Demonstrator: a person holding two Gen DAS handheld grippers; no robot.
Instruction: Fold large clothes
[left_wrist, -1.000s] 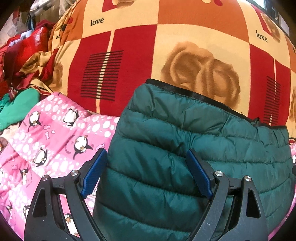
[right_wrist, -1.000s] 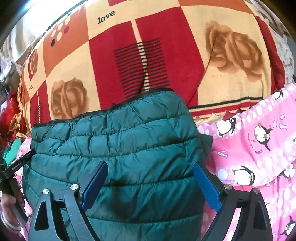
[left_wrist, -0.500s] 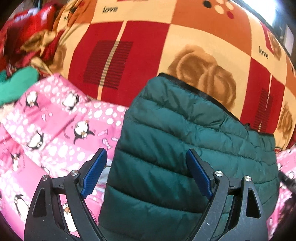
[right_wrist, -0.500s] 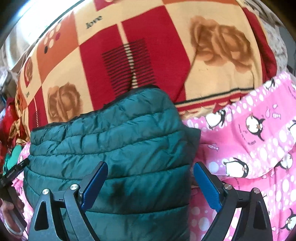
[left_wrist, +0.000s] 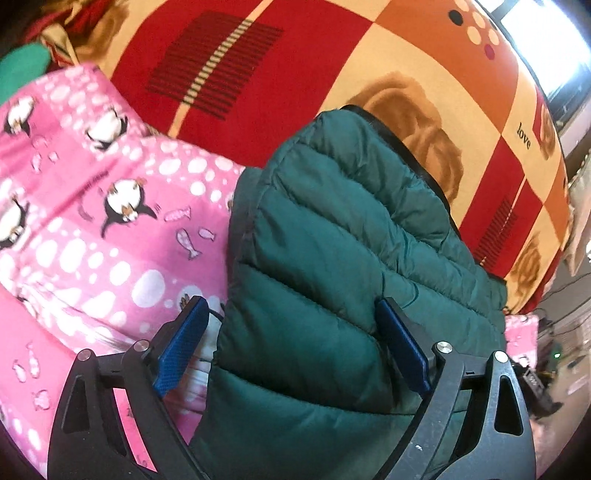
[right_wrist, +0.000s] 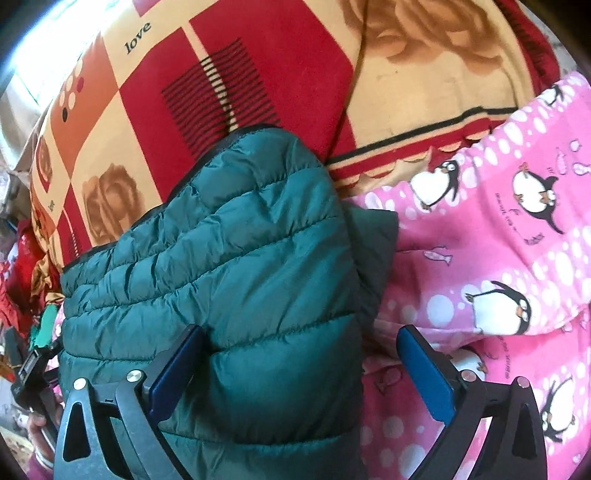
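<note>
A dark green quilted puffer jacket (left_wrist: 332, 258) lies folded on a pink penguin blanket (left_wrist: 92, 229), its far edge on a red and orange patchwork blanket (left_wrist: 295, 74). My left gripper (left_wrist: 291, 350) straddles the jacket's left edge with its jaws opening. The left pad (left_wrist: 181, 350) stands clear over the pink blanket and the right pad (left_wrist: 402, 350) sits against the puffy surface without a pinch. My right gripper (right_wrist: 301, 369) straddles the jacket (right_wrist: 221, 258) at its right edge, jaws opening too, with one pad (right_wrist: 177, 369) over the jacket and the other pad (right_wrist: 424, 373) over the pink blanket (right_wrist: 498, 240).
The patchwork blanket (right_wrist: 258, 74) bulges up behind the jacket. Red and green clothes (right_wrist: 22, 266) are heaped at the far left. A bright window (left_wrist: 546, 44) lies beyond the bed. A hand (right_wrist: 37, 435) holds the other gripper at the right wrist view's left edge.
Both grippers have sunk closer to the jacket and tilted, each sliding toward its own side edge. The jaws of both now stand a little wider.
</note>
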